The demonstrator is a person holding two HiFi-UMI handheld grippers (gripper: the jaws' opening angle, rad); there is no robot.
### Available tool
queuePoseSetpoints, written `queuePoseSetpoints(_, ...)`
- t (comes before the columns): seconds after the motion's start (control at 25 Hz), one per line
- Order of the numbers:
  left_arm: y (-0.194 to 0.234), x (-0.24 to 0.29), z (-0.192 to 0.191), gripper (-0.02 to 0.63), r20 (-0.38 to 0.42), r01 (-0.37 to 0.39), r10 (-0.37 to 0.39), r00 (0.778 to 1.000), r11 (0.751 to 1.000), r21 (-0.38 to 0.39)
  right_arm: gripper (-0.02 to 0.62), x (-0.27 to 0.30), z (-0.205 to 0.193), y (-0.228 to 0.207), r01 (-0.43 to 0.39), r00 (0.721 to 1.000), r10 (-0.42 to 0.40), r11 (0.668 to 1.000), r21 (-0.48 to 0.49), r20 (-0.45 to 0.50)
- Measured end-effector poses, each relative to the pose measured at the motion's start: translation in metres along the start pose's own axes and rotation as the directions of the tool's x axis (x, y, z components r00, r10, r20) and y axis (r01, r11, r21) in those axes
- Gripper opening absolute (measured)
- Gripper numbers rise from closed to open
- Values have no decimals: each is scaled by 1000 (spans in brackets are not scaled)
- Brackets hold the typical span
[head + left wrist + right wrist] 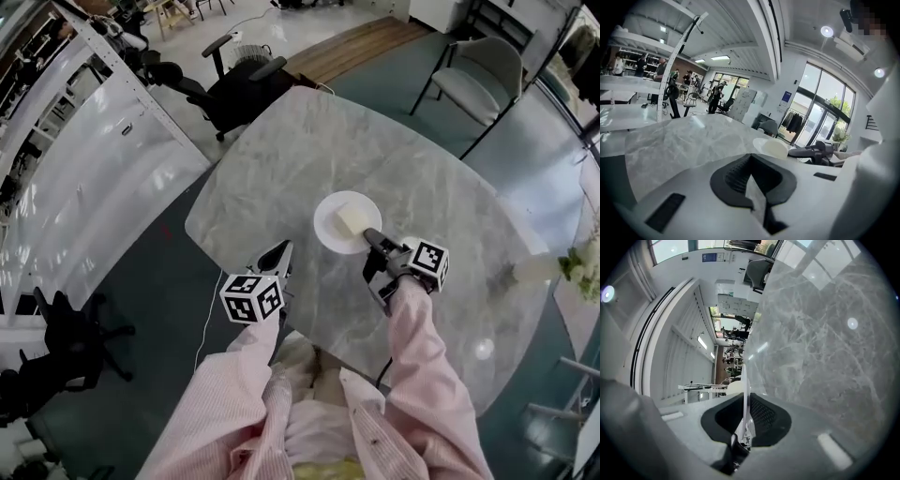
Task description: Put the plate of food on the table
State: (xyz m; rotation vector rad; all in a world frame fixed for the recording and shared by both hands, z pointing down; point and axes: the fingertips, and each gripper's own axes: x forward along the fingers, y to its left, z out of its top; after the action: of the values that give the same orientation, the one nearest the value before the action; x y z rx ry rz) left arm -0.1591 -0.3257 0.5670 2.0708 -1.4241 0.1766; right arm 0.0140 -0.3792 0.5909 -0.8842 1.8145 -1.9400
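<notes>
A: State of right tongs [369, 234]?
B: Clamped on the near rim of the plate [328, 227], pale food [352, 218] on it, over the marble worktop [309, 141]. Touching it or not, can't tell.
A: And left tongs [281, 251]?
B: Closed, empty, at the worktop's near edge.

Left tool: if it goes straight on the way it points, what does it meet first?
Probably the marble tabletop: the left tool tilts down toward its surface. The plate sits right of that line, though depth is unclear.
</notes>
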Motion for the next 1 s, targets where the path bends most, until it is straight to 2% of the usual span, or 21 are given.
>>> queuePoseSetpoints(0.28, 13, 28, -29, -3, -86, 17, -20, 996, 999, -39, 28, 15, 7, -32, 59, 998, -59, 998, -9, 3)
queuePoseSetpoints(0.36, 15, 35, -36, -3, -104, 20, -25, 994, 999, -49, 28, 18, 6, -40, 78, 997, -78, 997, 15, 5)
queuePoseSetpoints(0.64, 17, 51, -49, -3, -140, 33, -43, 989, 997, -73, 29, 27, 10, -54, 87, 996, -87, 996, 24, 16)
queuePoseSetpoints(0.84, 16, 54, -52, -3, -148, 35, -47, 988, 996, -84, 28, 24, 6, -64, 145, 989, -146, 989, 36, 9)
queuePoseSetpoints(1.0, 14, 57, -52, -3, -150, 38, -51, 987, 995, -88, 28, 22, 6, -69, 156, 988, -156, 987, 31, 10)
